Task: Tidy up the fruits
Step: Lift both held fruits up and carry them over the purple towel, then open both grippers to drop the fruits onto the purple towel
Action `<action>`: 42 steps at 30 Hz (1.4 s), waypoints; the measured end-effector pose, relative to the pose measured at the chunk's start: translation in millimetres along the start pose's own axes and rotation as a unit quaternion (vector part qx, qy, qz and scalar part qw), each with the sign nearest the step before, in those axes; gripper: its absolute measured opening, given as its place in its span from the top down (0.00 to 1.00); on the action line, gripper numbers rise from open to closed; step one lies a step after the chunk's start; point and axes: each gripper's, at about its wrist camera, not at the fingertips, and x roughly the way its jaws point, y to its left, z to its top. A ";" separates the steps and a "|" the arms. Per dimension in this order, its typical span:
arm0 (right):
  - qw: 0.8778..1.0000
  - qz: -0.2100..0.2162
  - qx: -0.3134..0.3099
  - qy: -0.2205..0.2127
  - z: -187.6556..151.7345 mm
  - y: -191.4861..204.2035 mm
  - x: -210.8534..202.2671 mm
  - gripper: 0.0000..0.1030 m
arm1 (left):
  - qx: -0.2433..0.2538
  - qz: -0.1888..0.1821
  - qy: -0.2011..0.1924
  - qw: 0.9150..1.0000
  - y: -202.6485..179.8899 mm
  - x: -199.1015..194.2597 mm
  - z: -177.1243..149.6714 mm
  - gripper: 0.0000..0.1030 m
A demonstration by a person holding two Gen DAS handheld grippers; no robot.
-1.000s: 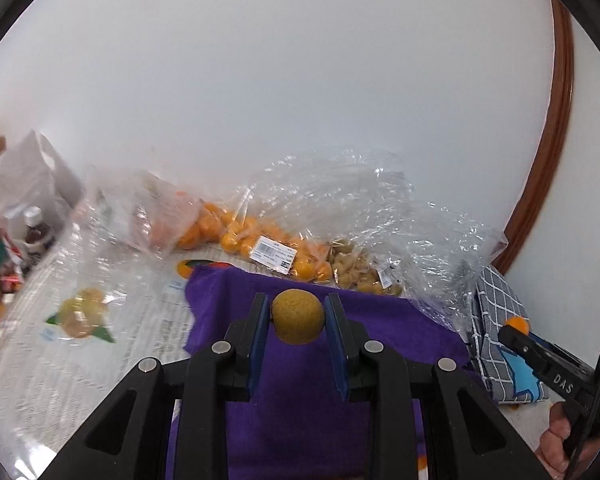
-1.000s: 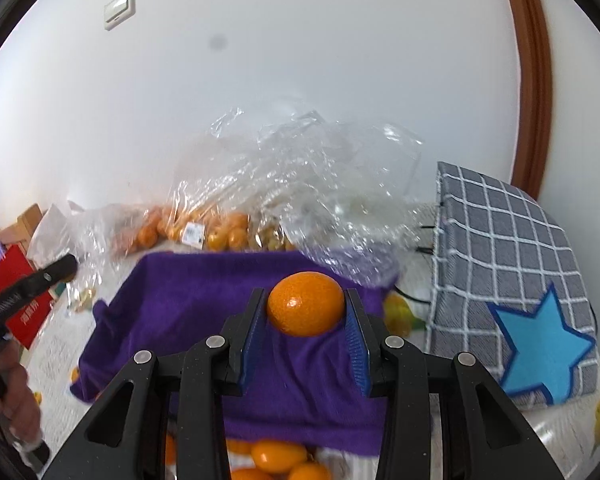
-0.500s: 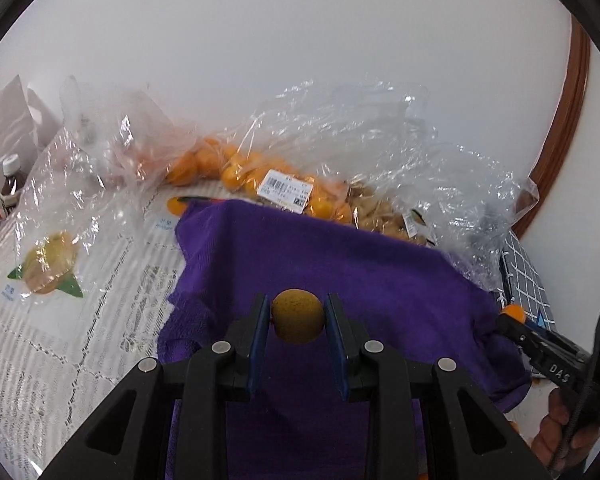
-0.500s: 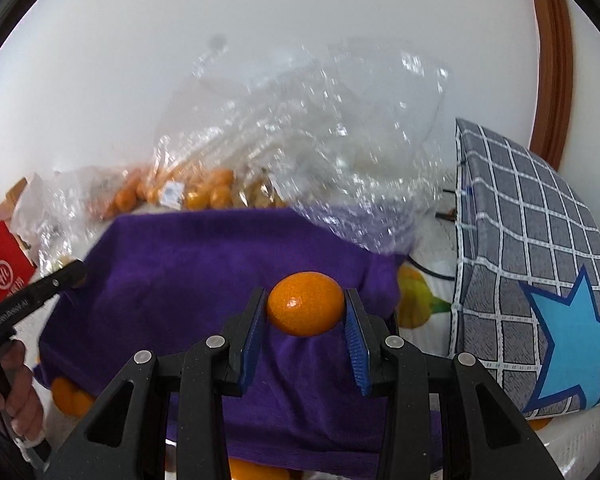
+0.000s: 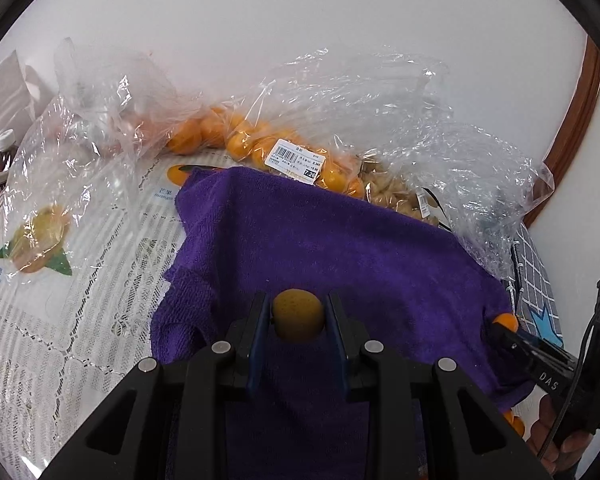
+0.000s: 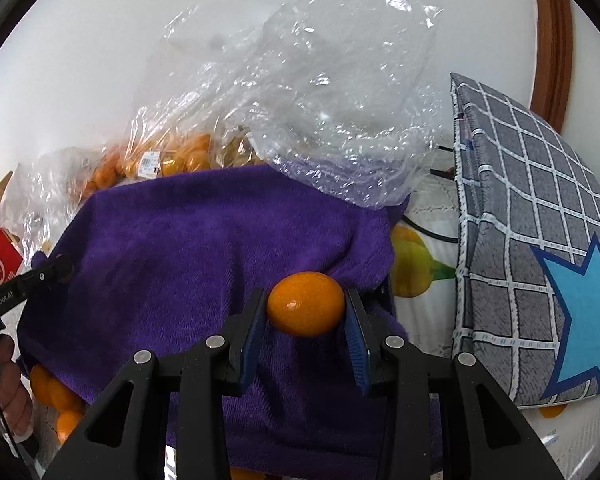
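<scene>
My left gripper [image 5: 298,318] is shut on a small round tan fruit [image 5: 298,314] and holds it just above the purple towel [image 5: 340,248]. My right gripper [image 6: 306,306] is shut on a shiny orange [image 6: 306,304] above the right side of the same towel [image 6: 180,248]. The right gripper with its orange also shows at the right edge of the left wrist view [image 5: 504,326]. The left gripper's tip shows at the left of the right wrist view [image 6: 60,266].
Clear plastic bags of oranges [image 5: 236,140] and tan fruits [image 5: 396,196] lie behind the towel against the wall. A grey checked box with a blue star [image 6: 540,248] stands on the right. Loose oranges [image 6: 56,396] lie at the towel's near left corner. A bottle [image 5: 4,156] stands far left.
Both grippers have moved forward and lower over the purple towel, each still holding its fruit. The bags and the box look closer.
</scene>
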 end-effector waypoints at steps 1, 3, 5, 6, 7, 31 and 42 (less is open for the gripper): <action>1.000 0.001 -0.003 0.003 -0.6 1.6 1.6 0.63 | -0.001 0.001 0.001 1.000 0.1 0.3 0.0 0.74; 1.000 -0.001 -0.009 0.008 -1.8 4.8 4.0 0.63 | -0.001 0.000 0.002 1.000 0.2 0.6 -0.1 0.74; 1.000 -0.001 -0.014 0.014 -3.4 7.5 6.6 0.63 | -0.002 -0.001 0.002 1.000 0.0 0.2 -0.3 0.74; 1.000 0.000 -0.014 0.017 -3.8 8.7 7.8 0.63 | -0.002 -0.001 0.002 1.000 0.0 0.0 -0.3 0.74; 1.000 0.001 -0.015 0.020 -4.4 10.1 9.0 0.63 | -0.002 -0.001 0.002 1.000 0.0 0.0 -0.2 0.74; 0.999 -0.021 -0.026 -0.027 -4.4 15.0 -21.8 0.29 | 0.016 0.002 -0.012 1.000 -4.3 -5.2 -1.1 0.74; 0.995 -0.052 -0.052 -0.072 -8.9 25.7 -58.2 0.29 | 0.018 -0.009 -0.035 0.999 -4.3 -13.7 0.8 0.56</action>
